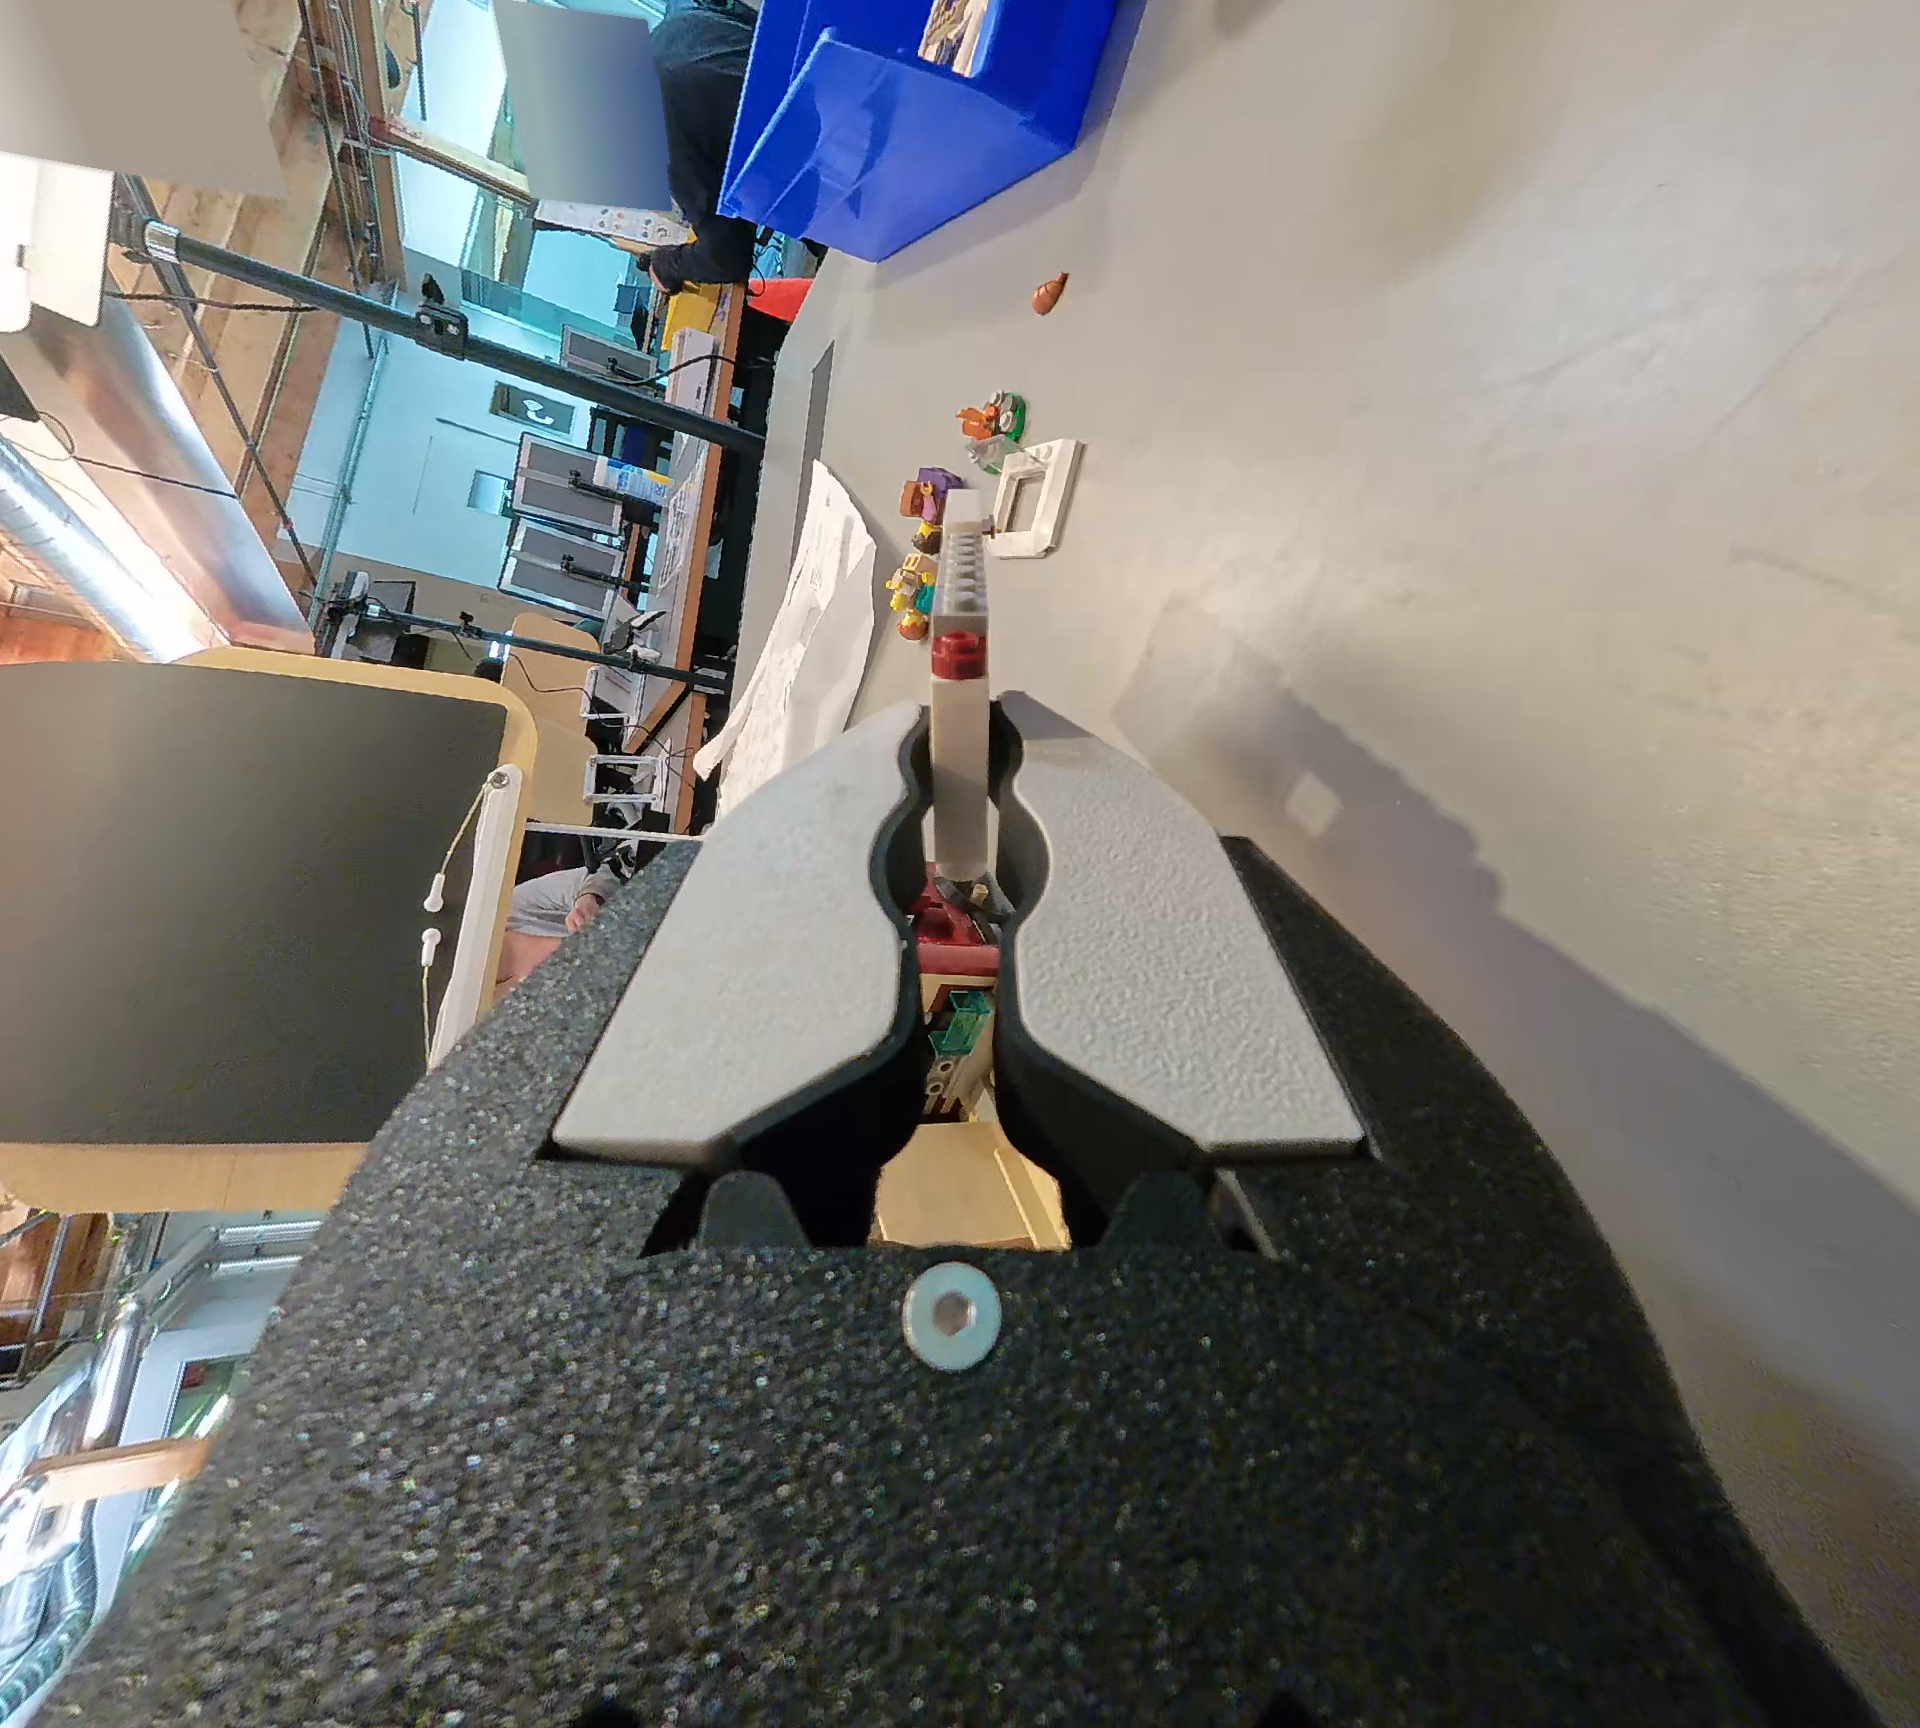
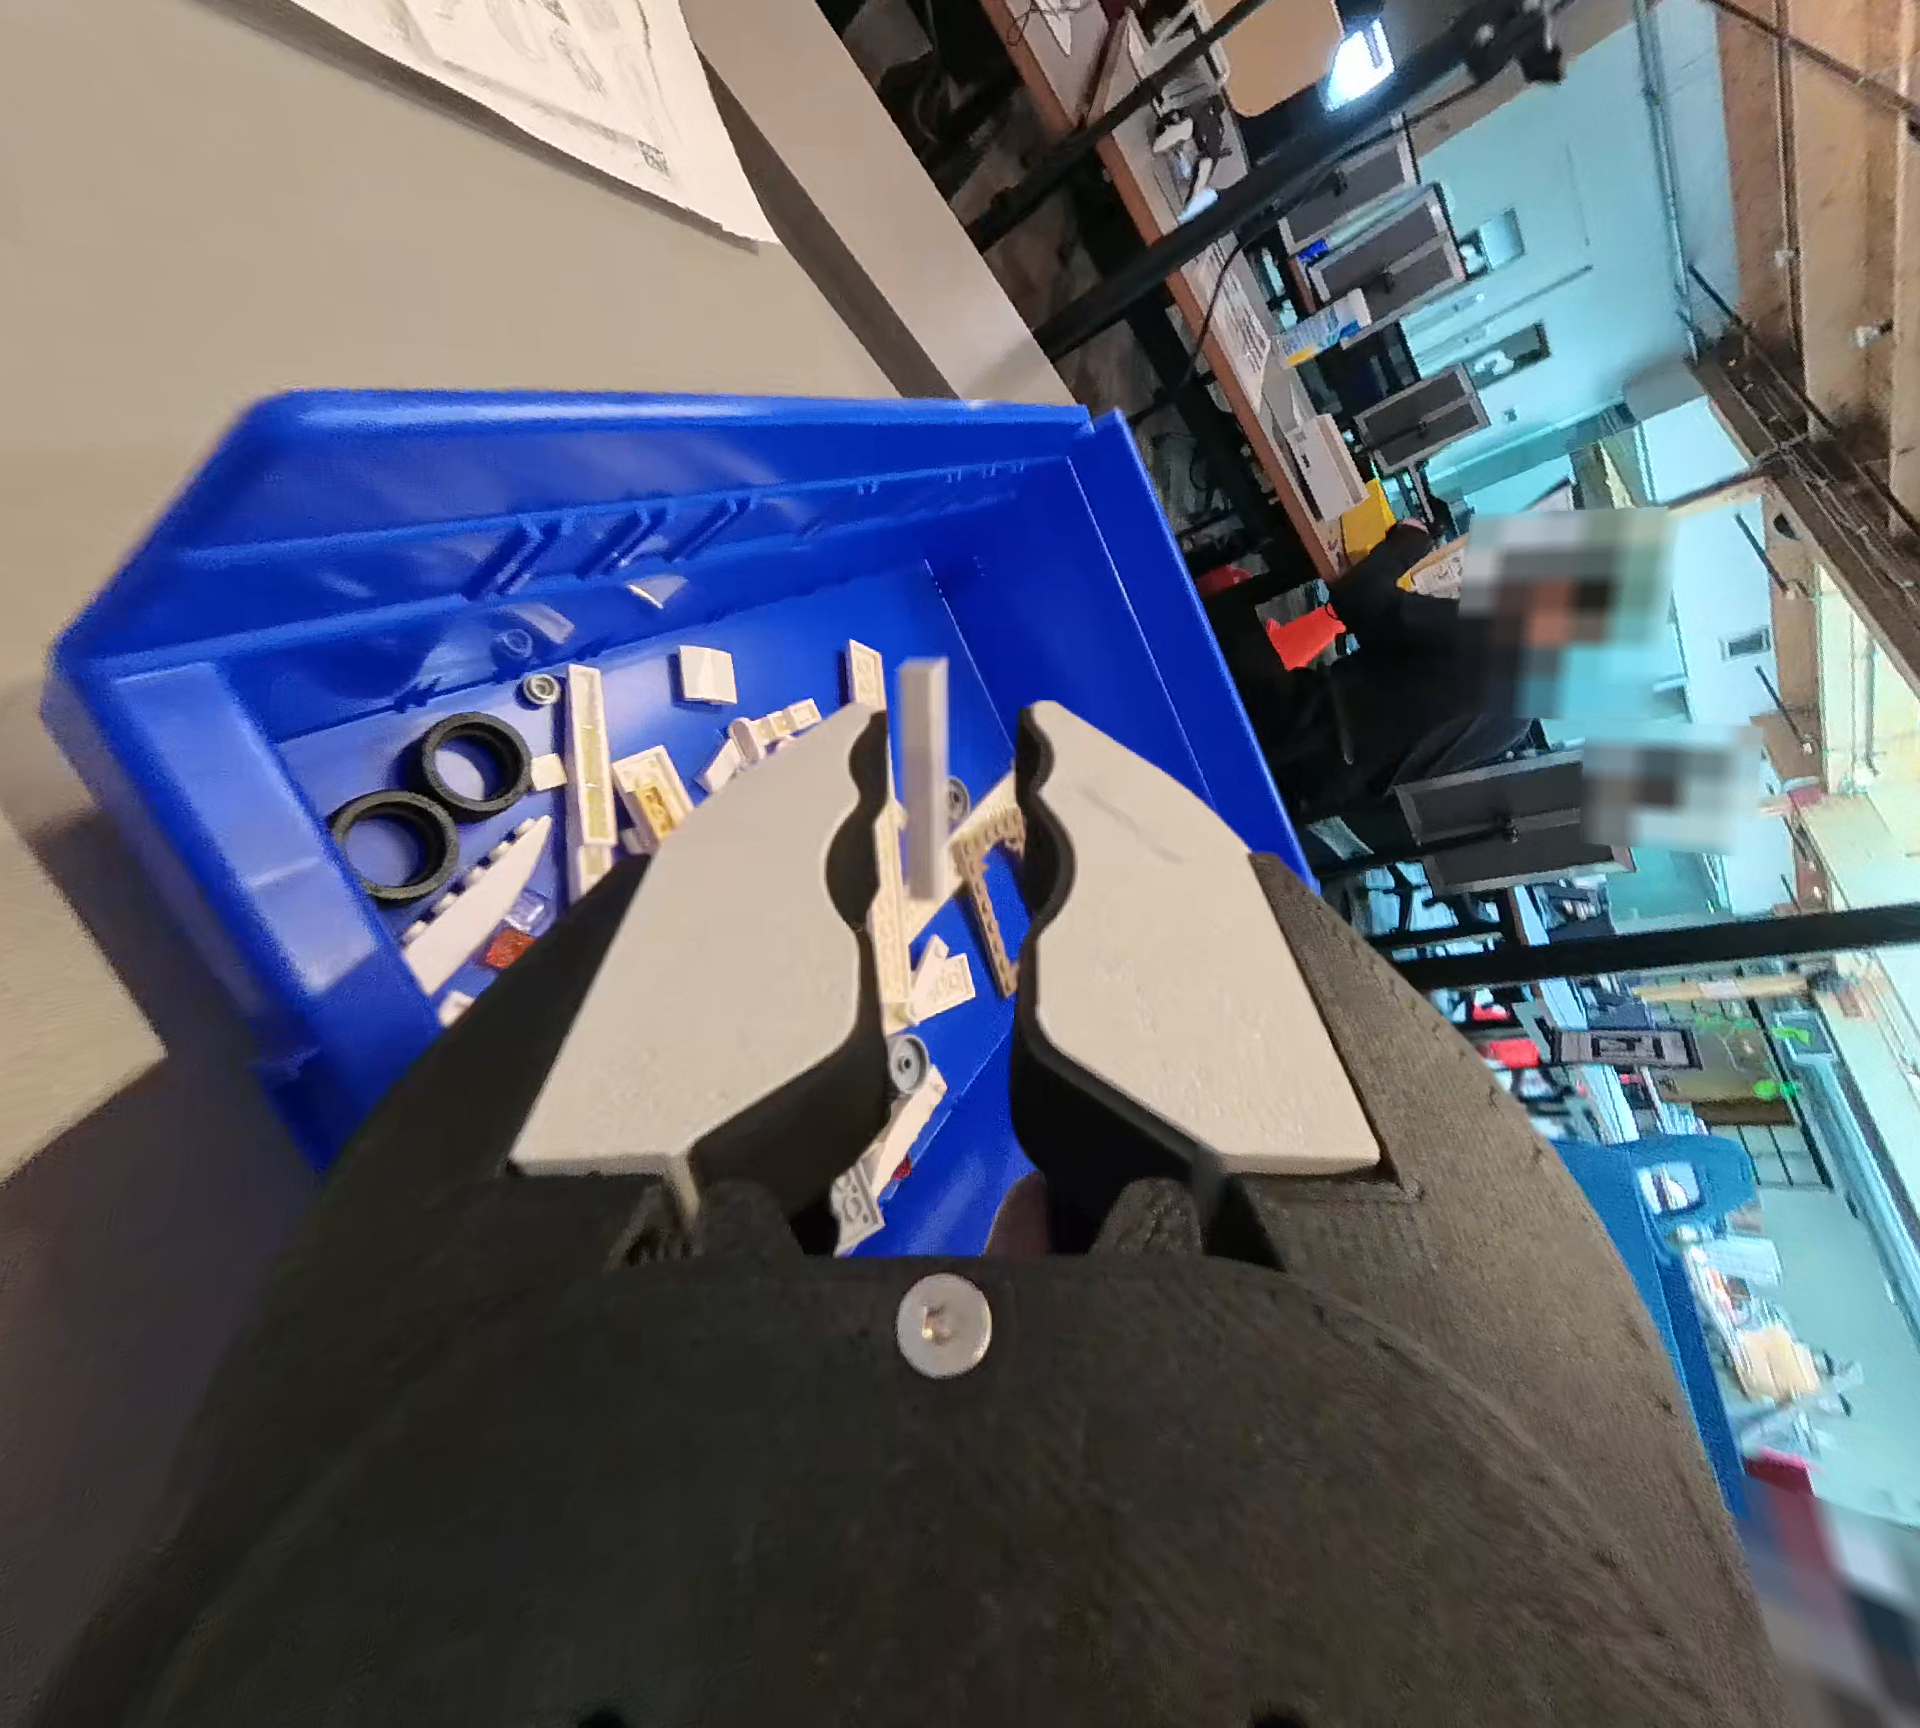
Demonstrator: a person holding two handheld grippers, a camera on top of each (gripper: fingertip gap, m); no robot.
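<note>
In the left wrist view my left gripper (image 1: 961,714) is shut on a brick assembly (image 1: 961,639). It is a long grey piece with a dark red round stud, and it sticks out forward past the fingertips above the grey table (image 1: 1455,535). More dark red and clear green parts of it sit back between the fingers. In the right wrist view my right gripper (image 2: 951,714) is open above a blue bin (image 2: 623,473). A slim grey bar (image 2: 925,774) stands between the pads, close to the left finger, with a clear gap to the right finger (image 2: 1132,899).
The bin holds several white and tan bricks (image 2: 587,753) and two black tyres (image 2: 400,847). The bin also shows in the left wrist view (image 1: 914,120). Minifigures (image 1: 920,556), a white window frame (image 1: 1034,499), small loose pieces (image 1: 997,421) and a printed sheet (image 1: 821,618) lie on the table. A person sits in the background. My right fingertips sit around 35 cm from my left ones.
</note>
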